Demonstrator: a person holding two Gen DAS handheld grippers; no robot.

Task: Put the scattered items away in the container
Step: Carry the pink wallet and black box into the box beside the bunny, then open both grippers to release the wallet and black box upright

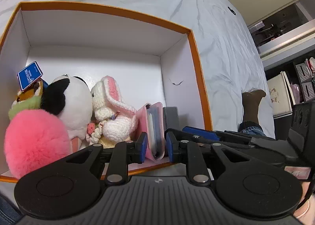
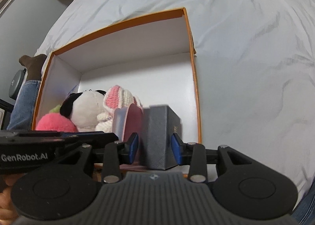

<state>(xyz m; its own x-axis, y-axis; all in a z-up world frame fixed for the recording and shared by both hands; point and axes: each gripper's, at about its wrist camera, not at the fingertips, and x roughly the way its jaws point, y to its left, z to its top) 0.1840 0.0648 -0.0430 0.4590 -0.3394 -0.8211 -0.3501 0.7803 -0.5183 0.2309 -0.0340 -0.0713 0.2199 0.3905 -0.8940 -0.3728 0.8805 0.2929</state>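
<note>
Toys and small goods already crowd the near end of the orange box point(image 1: 198, 63), which sits on a bed covered by a white sheet point(image 1: 226, 34). Along the near wall stand a pink fluffy plush point(image 1: 35, 138), a black-and-white plush point(image 1: 74, 103) and a crocheted bunny point(image 1: 110, 110); next come a pink card holder point(image 1: 154, 132) and a grey box point(image 2: 159, 134), side by side at the bunny's right.

In the left wrist view, the left claw point(image 1: 156, 145) straddles the card holder with its blue pads just off the covers, so it looks narrowly parted and not pressing. In the right wrist view, the right claw point(image 2: 154, 147) brackets the grey box; its pads sit against or just beside the box's sides, and the blur there keeps me from saying whether it grips.

My judgement: both items are being set down upright, and that is the risk. The card holder is thin and stands on edge, so a pad dragging on withdrawal could tip it onto the grey box or the bunny. The two claws work almost touching, and lifting one carelessly could knock the other's item over
</note>
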